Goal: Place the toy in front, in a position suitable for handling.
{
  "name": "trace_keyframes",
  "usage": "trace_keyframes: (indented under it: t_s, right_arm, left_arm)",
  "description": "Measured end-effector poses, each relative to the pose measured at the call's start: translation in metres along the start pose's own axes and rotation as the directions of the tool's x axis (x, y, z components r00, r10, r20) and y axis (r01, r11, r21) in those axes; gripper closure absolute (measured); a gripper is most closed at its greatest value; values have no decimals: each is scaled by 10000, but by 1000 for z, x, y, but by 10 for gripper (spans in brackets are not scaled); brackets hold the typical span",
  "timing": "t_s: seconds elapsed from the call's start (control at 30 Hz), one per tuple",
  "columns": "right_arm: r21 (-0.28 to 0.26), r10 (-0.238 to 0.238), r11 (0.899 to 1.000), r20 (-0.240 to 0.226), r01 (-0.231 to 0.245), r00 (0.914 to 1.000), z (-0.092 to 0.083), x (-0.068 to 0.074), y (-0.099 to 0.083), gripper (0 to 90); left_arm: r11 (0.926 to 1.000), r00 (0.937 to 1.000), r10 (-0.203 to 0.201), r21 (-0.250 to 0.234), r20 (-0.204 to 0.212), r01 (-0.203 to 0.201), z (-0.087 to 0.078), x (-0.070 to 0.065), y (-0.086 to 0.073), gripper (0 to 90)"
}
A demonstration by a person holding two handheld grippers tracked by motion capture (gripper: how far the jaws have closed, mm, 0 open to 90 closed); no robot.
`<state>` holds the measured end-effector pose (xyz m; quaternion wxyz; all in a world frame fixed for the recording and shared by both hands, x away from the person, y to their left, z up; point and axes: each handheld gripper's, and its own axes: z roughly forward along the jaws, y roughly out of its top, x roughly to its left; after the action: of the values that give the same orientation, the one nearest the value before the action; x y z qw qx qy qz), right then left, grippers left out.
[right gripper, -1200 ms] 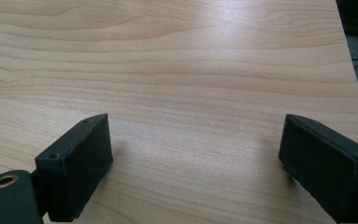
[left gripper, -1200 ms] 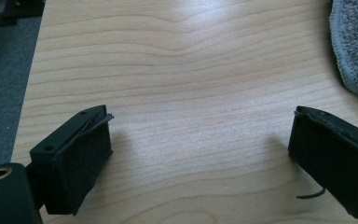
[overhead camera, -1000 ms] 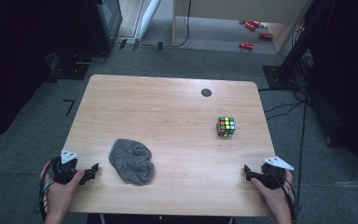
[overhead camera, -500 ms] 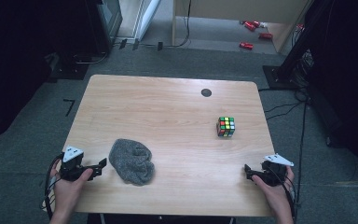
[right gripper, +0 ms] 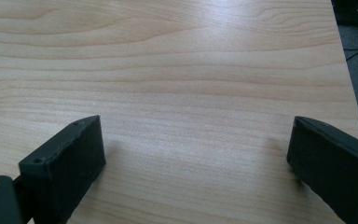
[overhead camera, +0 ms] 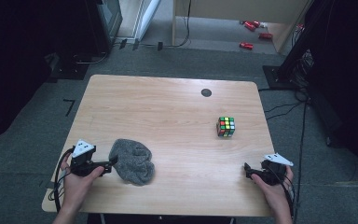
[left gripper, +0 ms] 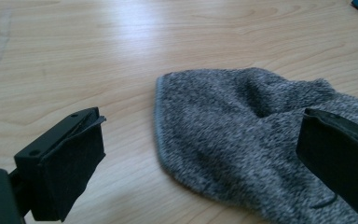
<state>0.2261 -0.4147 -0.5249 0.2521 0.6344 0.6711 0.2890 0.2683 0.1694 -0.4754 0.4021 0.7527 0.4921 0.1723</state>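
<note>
Fingers of the left gripper (overhead camera: 106, 164) stand wide apart with nothing gripped, straddling the near-left edge of the grey knit cloth (overhead camera: 133, 160), which lies bunched at the near left of the surface (overhead camera: 168, 107). Those of the right gripper (overhead camera: 249, 171) are spread just as wide over bare wood at the near right, holding nothing. To grab the cloth cleanly, I would lower the left gripper until 1 finger slips under a raised fold, then pinch.

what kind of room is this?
Probably a lab or workshop recording space, not a home: a bare wooden table on grey carpet, loose cables across the floor, and dark stands around it.
</note>
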Motion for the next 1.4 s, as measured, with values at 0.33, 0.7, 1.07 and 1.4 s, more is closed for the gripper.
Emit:
trace_keyframes:
  t_s: [0.33,0.7,1.07,1.4]
  right_arm:
    - [-129,70,9999,64,-69,10000,0,1,-2,34]
    - [-162,249,9996,254,-245,9994,2,3,0,32]
    - [-72,489,9988,453,-486,9978,1,7,2,66]
    - [-628,914,9940,281,-895,9954,1,26,18,71]
  left_arm:
    - [9980,9923,568,208,1096,-595,17,-30,6,10]
    - [9828,9813,1363,1057,1356,-1511,43,-42,-21,13]
    - [9676,9720,2228,1043,741,-2298,49,-48,-25,61]
    - [9685,9729,2195,1043,726,-2263,49,-48,-25,60]
